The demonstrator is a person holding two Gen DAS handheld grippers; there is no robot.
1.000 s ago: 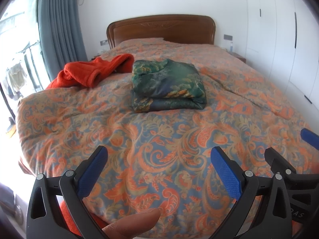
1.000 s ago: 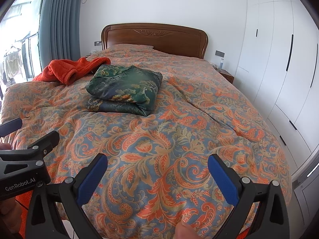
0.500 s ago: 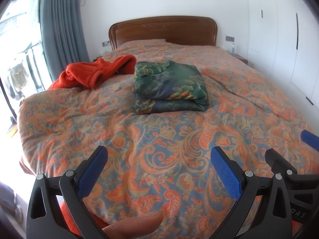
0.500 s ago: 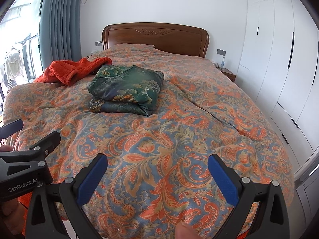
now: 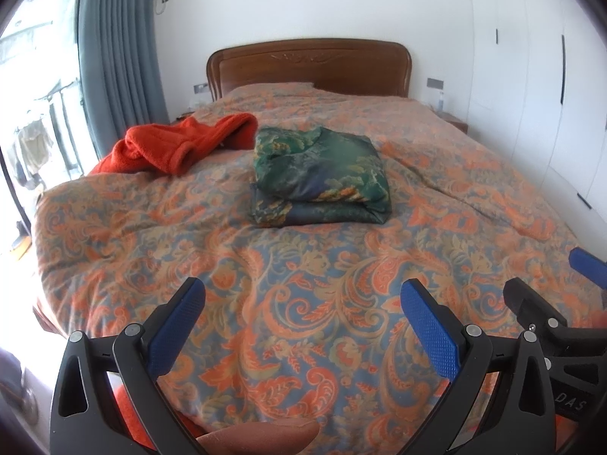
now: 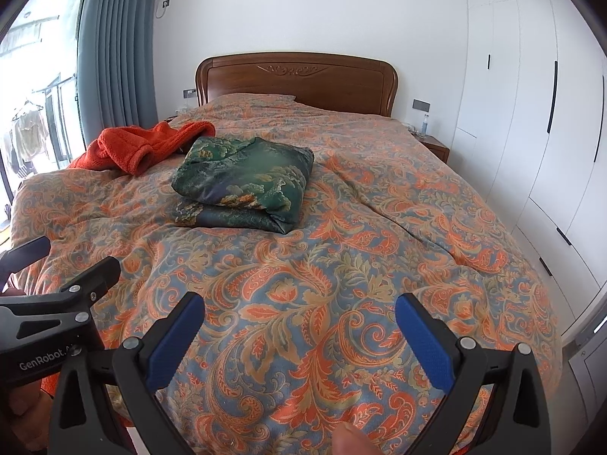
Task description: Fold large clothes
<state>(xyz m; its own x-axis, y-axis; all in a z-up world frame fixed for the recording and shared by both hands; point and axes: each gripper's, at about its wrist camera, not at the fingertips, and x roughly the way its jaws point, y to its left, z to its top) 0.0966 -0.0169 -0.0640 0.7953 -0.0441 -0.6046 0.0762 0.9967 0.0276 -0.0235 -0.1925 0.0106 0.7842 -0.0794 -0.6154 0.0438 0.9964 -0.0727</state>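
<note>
At the foot of the bed (image 5: 114, 235), left tool (image 5: 303, 326) and right tool (image 6: 299, 335) hang wide, empty. Green folded garment (image 5: 322, 178) looks done; next, reach upper left for the crumpled orange robe (image 5: 178, 144).

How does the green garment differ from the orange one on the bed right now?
The green garment is folded into a neat, squarish stack; the orange garment lies crumpled and unfolded. The green one looks smooth and patterned, the orange one plain and fluffy. The green one sits mid-bed, the orange one by the window-side edge. Both rest on the bedspread, untouched by either gripper.
</note>
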